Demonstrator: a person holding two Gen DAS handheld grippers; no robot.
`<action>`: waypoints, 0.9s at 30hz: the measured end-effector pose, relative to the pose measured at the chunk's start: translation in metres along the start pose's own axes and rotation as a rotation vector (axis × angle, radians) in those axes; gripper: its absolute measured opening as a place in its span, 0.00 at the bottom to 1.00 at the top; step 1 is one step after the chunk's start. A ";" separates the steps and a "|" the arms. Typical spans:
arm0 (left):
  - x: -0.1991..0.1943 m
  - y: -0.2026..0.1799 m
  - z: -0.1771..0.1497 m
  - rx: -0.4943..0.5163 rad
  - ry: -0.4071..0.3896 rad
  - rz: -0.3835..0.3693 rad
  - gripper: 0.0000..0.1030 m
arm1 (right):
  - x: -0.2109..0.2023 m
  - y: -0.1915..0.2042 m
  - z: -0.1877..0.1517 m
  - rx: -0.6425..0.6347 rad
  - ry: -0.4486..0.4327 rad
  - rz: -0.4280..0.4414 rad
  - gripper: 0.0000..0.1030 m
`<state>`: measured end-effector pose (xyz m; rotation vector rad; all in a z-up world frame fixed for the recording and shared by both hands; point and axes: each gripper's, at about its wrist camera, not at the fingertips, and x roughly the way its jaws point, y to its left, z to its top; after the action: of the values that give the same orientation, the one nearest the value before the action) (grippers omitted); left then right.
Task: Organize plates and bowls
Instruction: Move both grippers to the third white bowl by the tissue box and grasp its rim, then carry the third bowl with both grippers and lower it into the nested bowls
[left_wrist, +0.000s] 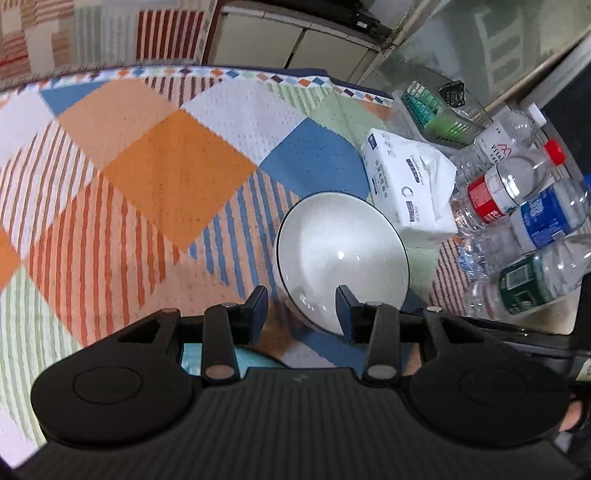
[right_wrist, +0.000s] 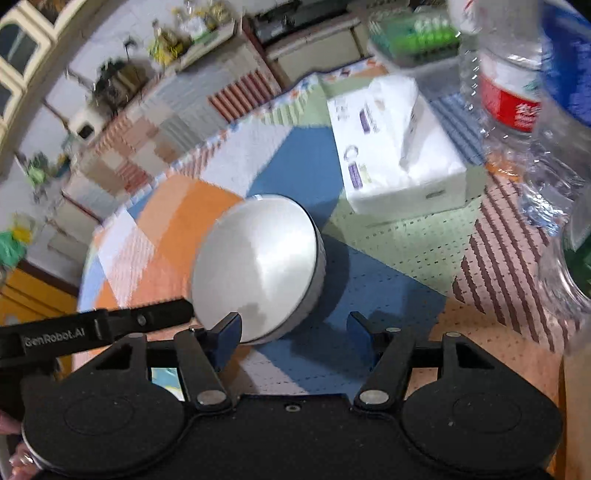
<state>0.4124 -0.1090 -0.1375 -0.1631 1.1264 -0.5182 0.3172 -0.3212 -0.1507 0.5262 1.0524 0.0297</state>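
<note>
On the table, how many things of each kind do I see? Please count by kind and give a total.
White bowl: 1
Tissue pack: 1
Green basket: 1
Plastic bottles with a label that can be made out: 4, namely white label, red label, blue label, green label
Total: 7; more clear bottles may lie among these, too jumbled to count.

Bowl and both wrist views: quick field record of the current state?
surface: patterned tablecloth
target: white bowl, upright on the cloth
left hand-held gripper: jaws straddle the bowl's near rim, gap visible, no grip
right hand-held gripper: jaws apart, nothing between them, bowl just ahead of its left finger
beside bowl: tissue pack, plastic bottles, green basket
image quality: right wrist view blurred
</note>
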 end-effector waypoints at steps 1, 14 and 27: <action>0.003 0.000 0.001 0.003 0.002 -0.002 0.38 | 0.003 -0.002 0.003 -0.003 0.001 -0.010 0.66; 0.034 0.001 -0.004 0.030 0.054 0.029 0.18 | 0.028 -0.004 0.019 0.010 -0.009 -0.010 0.24; 0.008 -0.014 -0.012 -0.016 0.024 0.029 0.16 | 0.032 -0.003 0.012 0.035 -0.005 -0.080 0.17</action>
<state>0.3997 -0.1233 -0.1437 -0.1545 1.1554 -0.4860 0.3429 -0.3201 -0.1733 0.5150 1.0698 -0.0605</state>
